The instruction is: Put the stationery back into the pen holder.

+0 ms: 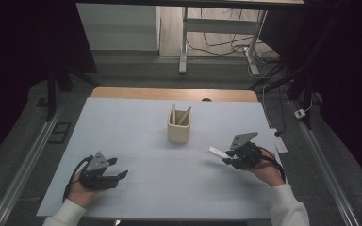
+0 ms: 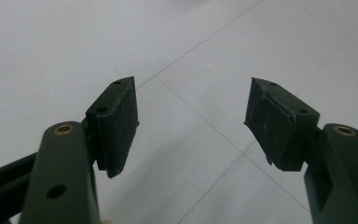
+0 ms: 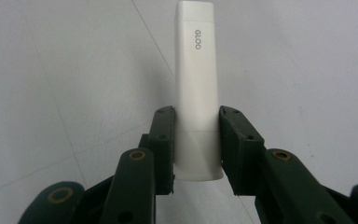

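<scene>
One white glue stick (image 3: 196, 88), marked GLOO, sits clamped between the pads of my right tool (image 3: 196, 144); in the high view that tool (image 1: 226, 157) is right of centre, the stick (image 1: 217, 152) jutting out toward the upper left, off the worktop (image 1: 136, 136). One beige cup (image 1: 178, 129), centre of the high view, holding two slim items whose kind I cannot make out. One left tool (image 2: 191, 126), jaws standing apart with nothing between them, over bare worktop (image 2: 51, 46); in the high view it (image 1: 118, 169) sits at lower left.

Handling note, my judgement: the stick looks bound for the cup.
- The grip is near the stick's base, so the long free end could swing; I would keep the clamp firm and move slowly.
- Tip the stick upright before reaching the rim, then lower it into the gap beside the two items.
- Release only once the stick's lower end is inside the cup.
- Left tool could steady the cup if it threatens to tip.

Not legible:
- cup's interior and free room inside
- which end of the stick is the cap; a seam shows near the pads
- my forearms, cut off at the bottom edge
</scene>
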{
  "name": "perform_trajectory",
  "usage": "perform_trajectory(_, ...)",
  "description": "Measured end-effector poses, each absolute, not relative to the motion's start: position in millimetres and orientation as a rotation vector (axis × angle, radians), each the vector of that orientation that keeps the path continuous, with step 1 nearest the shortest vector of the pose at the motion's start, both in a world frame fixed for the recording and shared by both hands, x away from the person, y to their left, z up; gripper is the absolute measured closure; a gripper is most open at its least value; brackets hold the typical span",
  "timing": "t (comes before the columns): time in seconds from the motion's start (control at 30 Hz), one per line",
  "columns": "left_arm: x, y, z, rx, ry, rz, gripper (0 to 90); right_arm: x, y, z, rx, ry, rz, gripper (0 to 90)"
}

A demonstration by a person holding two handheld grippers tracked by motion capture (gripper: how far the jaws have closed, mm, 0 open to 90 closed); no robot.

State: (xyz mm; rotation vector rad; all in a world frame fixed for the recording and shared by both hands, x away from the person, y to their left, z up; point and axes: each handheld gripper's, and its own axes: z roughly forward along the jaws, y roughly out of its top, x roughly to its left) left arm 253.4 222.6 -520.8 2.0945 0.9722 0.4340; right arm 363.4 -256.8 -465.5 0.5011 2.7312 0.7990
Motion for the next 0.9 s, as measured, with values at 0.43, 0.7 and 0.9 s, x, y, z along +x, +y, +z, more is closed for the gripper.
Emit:
perform_trajectory(0.43,252,211,-512,2.138,0.909,0.460,33.4,357,-238,-457,0.466,2.738,0.857,66.6)
perform_trajectory(0.7,253,200,-507,2.177,0.876,0.469,32.6,351,-217,-456,0.410,2.758,0.869,66.6)
perform_trajectory(0.9,258,183,-498,2.226,0.816,0.481,31.2,347,-205,-457,0.373,2.771,0.872,66.6)
